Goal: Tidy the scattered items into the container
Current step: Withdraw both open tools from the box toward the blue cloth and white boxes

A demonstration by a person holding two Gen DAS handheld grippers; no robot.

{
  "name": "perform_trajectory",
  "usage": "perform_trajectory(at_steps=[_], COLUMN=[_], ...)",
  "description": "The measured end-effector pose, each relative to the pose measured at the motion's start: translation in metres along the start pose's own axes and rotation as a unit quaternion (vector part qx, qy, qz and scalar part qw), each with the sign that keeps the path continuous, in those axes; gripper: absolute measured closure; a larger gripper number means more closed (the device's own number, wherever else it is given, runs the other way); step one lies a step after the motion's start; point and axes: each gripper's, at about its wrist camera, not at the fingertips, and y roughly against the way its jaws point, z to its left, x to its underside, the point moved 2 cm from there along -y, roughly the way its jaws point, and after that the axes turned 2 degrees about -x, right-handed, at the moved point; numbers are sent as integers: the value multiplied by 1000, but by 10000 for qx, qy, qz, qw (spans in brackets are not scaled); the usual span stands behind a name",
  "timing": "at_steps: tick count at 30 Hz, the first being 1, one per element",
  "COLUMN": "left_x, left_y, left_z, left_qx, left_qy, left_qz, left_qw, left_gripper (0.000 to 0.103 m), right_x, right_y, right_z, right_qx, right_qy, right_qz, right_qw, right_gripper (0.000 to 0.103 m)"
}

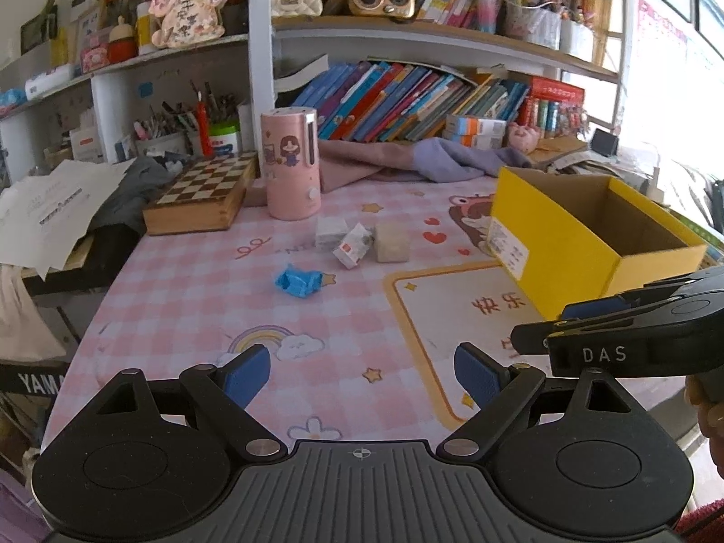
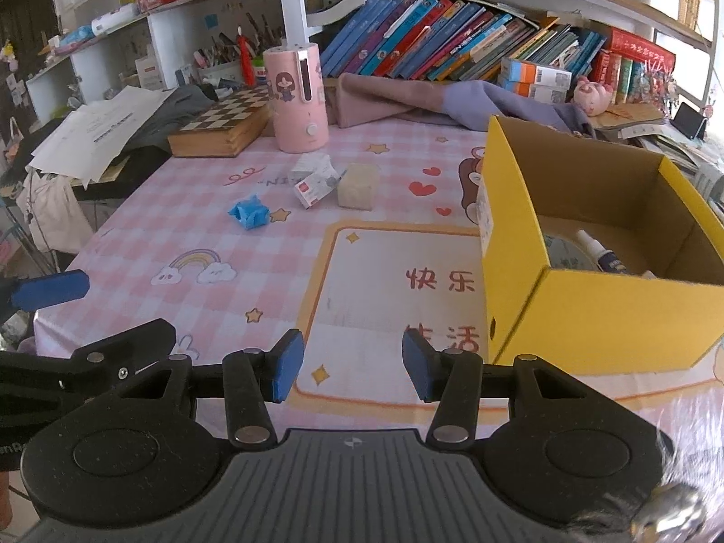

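A yellow cardboard box (image 1: 561, 244) (image 2: 588, 316) stands open at the table's right; a glue bottle (image 2: 597, 251) and a tape roll (image 2: 563, 251) lie inside. On the pink checked cloth lie a blue crumpled item (image 1: 296, 281) (image 2: 249, 212), a small white-and-red carton (image 1: 354, 251) (image 2: 314, 188), a grey-white packet (image 1: 330, 231) (image 2: 310, 164) and a beige cube (image 1: 392, 242) (image 2: 357, 185). My left gripper (image 1: 362, 375) is open and empty near the front edge. My right gripper (image 2: 348, 369) is open and empty, left of the box's near corner.
A pink humidifier (image 1: 292, 163) (image 2: 301, 97) and a chessboard box (image 1: 203, 197) (image 2: 221, 124) stand behind the items. Folded cloths (image 1: 407, 160), papers (image 1: 54, 208) and bookshelves line the back. The right gripper's side shows in the left wrist view (image 1: 633, 326).
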Motion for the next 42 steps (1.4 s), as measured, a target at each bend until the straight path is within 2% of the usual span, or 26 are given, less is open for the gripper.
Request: perform_trajectory(at_steps=[18, 27, 42], left_x=[-36, -47, -63], left_y=[-68, -109, -180], left_z=[16, 26, 39], left_qx=[-264, -498, -682], left_qy=[38, -72, 80], left_qz=[112, 353, 818], left_qw=[9996, 9981, 9943], left_gripper=[12, 12, 15], right_x=[-64, -87, -138], right_y=[-65, -105, -184], right_z=[-16, -16, -20], right_qx=[-136, -219, -146], right_qy=[105, 129, -367], right_qz=[71, 140, 424], right_qw=[9998, 9996, 9983], right_gripper=[56, 56, 56])
